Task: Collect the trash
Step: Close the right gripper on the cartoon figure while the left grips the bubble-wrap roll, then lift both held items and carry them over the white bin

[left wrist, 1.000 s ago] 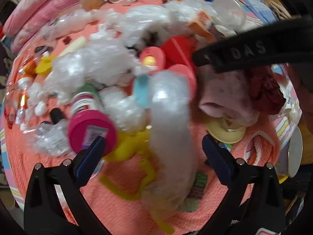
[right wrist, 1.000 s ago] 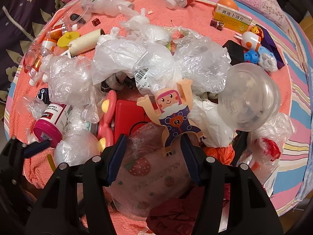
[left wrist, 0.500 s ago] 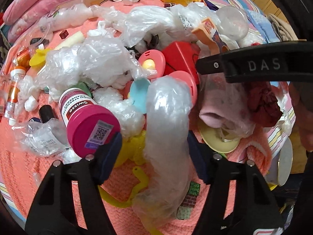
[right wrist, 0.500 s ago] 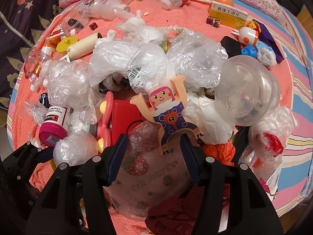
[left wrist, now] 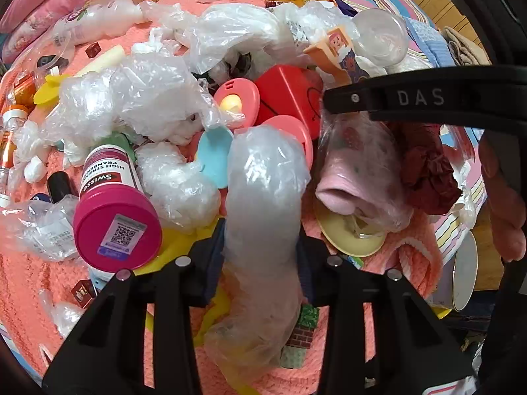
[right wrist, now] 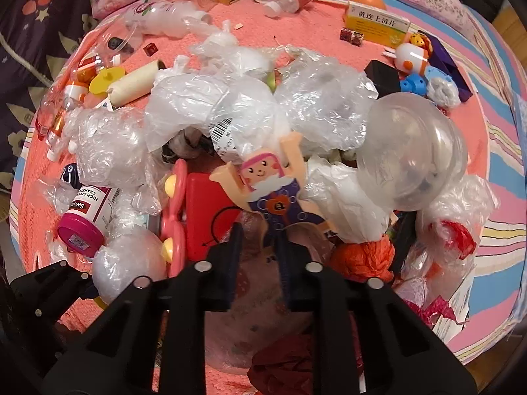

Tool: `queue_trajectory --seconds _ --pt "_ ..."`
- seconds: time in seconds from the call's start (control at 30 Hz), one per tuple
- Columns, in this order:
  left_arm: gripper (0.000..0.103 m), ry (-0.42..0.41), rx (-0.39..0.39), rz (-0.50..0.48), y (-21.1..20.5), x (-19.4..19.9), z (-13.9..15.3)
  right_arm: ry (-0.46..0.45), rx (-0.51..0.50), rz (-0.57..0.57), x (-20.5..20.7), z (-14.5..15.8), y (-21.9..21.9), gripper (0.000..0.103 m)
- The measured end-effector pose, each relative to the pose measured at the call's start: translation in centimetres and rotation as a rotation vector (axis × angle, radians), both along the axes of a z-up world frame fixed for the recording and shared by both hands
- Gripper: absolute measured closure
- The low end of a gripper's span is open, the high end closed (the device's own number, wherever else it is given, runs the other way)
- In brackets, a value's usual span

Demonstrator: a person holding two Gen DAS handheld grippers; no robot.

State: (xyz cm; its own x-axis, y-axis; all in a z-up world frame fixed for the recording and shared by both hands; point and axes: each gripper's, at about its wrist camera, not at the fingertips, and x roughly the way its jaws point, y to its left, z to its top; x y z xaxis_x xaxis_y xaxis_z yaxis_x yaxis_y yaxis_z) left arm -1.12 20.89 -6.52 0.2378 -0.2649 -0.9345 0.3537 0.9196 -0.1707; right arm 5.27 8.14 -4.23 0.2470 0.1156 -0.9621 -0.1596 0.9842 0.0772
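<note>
So the left gripper (left wrist: 262,247) is now squeezing in on that long clear plastic bag (left wrist: 263,197). A second ago its jaws were standing wide on either side of it, and now they're pressing right against both flanks, so I'd call that piece of trash caught and about ready to lift. Same deal on the right gripper (right wrist: 258,247): its jaws have been narrowing and are now pinching the mouth of the strawberry-print bag (right wrist: 250,312), which looks like the collecting bag, sitting at the near edge of the bed (right wrist: 296,23).

What's funny is how differently the two cameras are seeing this. The left one is showing the clear bag lying just beside the pink-capped bottle (left wrist: 115,210), over a yellow toy, with the right gripper's arm crossing above the strawberry bag. The right view is barely catching the clear bag at all, but it's giving the whole heap: the cartoon cutout (right wrist: 266,184) just past its jaws, the clear dome (right wrist: 411,154), and the yellow medicine box (right wrist: 375,26) at the far edge.
</note>
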Motion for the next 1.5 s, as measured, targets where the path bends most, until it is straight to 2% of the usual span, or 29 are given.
queue_trajectory --seconds 0.1,0.7,0.93,1.1,1.37,1.5 --pt "0.068 -0.003 0.006 -0.003 -0.2 -0.2 0.2 -0.001 0.003 -0.008 -0.3 0.1 -0.2 0.094" --pt "0.069 -0.054 -0.001 0.001 -0.3 -0.5 3.1 -0.07 0.031 -0.005 -3.3 3.7 -0.4 0.095" --pt "0.069 -0.069 0.009 -0.003 -1.0 -0.4 3.6 -0.117 -0.01 -0.011 -4.7 4.6 -0.8 0.095" --pt "0.069 -0.097 0.037 0.002 -1.3 0.1 4.2 -0.158 -0.056 -0.025 -5.3 5.2 -1.3 0.095" --pt "0.069 -0.163 0.139 0.022 -1.6 1.1 5.5 -0.201 -0.127 -0.044 -6.0 5.7 -2.1 0.095" --pt "0.069 -0.172 0.149 0.027 -1.7 1.4 5.9 -0.209 -0.136 -0.042 -6.3 5.6 -2.3 0.095"
